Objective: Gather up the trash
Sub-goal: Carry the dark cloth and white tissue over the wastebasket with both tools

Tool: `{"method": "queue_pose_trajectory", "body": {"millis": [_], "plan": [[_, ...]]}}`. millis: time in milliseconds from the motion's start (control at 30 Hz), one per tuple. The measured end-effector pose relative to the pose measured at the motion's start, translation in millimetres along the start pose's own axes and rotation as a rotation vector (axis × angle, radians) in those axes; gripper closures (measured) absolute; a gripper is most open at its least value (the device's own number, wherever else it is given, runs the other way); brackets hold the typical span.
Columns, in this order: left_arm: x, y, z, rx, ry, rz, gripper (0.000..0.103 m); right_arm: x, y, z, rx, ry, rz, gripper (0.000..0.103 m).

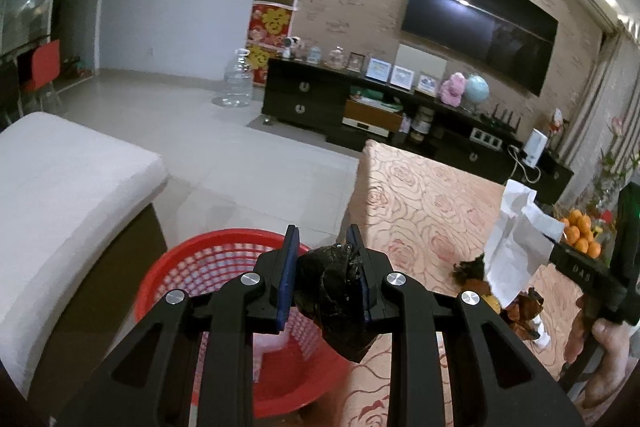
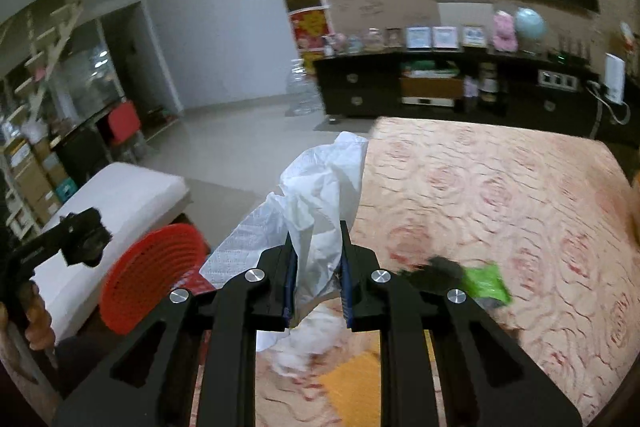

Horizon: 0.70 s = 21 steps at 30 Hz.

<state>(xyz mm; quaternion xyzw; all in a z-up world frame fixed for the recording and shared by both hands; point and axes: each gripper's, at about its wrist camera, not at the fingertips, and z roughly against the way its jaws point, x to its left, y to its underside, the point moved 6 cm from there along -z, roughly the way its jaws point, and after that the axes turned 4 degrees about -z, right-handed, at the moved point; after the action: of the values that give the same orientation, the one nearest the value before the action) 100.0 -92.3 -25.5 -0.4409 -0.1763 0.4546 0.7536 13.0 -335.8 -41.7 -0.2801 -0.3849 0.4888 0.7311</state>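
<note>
- The left gripper (image 1: 325, 267) is clamping its jaws on a dark crumpled lump (image 1: 340, 299) that is bulging below the pads, so a loosening squeeze could be letting it slide out early.
- Under that lump, at about 7 o'clock in the left wrist view, the red basket (image 1: 176, 267) is sitting on the floor beside the tabletop (image 1: 420, 203); the lump is hanging near the basket's right rim, so a release here could be bouncing it onto the floor.
- The right gripper (image 2: 316, 267) is pinching its jaws shut on a white tissue (image 2: 320, 195); most of the sheet is flapping loose above the pads, so it could be tearing or slipping out.
- In the right wrist view the basket is lying at 9 o'clock, well apart from the tissue, so the carry is crossing the tabletop edge, where the trailing sheet could be snagging.
- Farther out at 3 o'clock, a green wrapper (image 2: 486, 283) and dark scraps (image 2: 438, 267) are still lying on the tabletop, and the sweeping tissue could be dragging them off.
- Both grippers are converging on one basket, risking a collision.
</note>
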Motion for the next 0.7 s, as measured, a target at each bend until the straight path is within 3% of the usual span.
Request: {"method": "queue_pose_trajectory", "body": {"millis": [267, 567, 700], "plan": [[31.0, -0.1, 8.3, 0.006, -0.055, 0.055, 0.08, 62.2, 2.8, -30.1, 0.063, -0.09, 0.096, 0.085], [58.6, 11.6, 0.0, 0.021, -0.208, 0.048, 0.08, 129.8, 6.1, -65.6, 0.122, -0.184, 0.197, 0.085], [68.5, 17.2, -6.3, 0.031, -0.239, 0.042, 0.079, 150.4, 16.3, -78.9, 0.151, -0.217, 0.229, 0.085]]}}
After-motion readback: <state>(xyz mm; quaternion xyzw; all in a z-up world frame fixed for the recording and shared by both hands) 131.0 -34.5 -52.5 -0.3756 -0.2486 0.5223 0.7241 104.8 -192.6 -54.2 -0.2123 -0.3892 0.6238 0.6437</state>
